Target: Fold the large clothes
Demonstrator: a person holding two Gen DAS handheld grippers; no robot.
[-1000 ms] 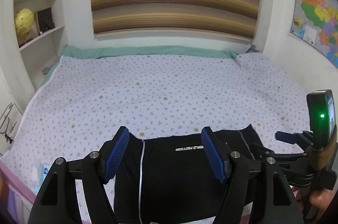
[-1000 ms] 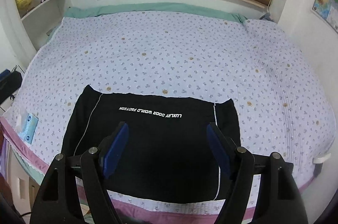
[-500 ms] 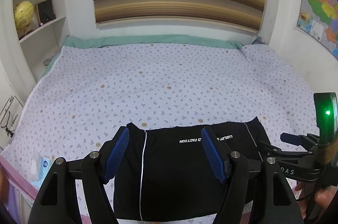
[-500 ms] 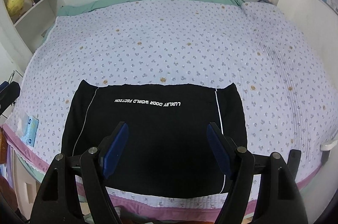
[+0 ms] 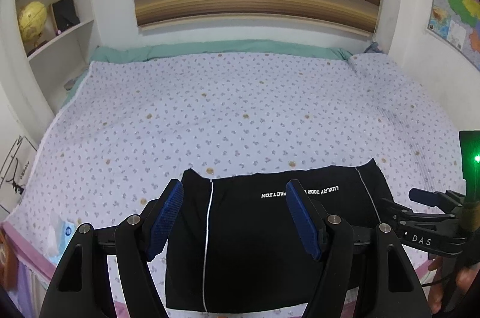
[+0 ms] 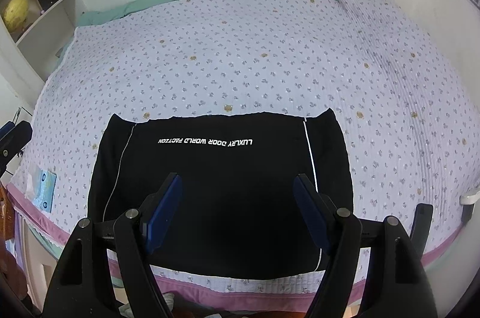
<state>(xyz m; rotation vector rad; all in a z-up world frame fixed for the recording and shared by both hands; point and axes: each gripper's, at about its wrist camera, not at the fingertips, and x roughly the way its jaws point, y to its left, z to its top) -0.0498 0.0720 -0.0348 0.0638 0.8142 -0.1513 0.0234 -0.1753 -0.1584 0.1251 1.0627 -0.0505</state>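
Bed (image 6: 270,53): lilac floral quilt, striped blind behind.
Left gripper (image 5: 234,216): spread wide, empty, above garment.
Right gripper (image 6: 237,207): spread wide, empty.
Black garment (image 6: 222,183): folded flat at near bed edge, white lettering.

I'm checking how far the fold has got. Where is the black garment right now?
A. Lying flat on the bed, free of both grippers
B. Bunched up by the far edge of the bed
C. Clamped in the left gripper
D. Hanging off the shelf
A: the black garment lies spread flat on the floral bedspread, with the left gripper and right gripper both open above it.
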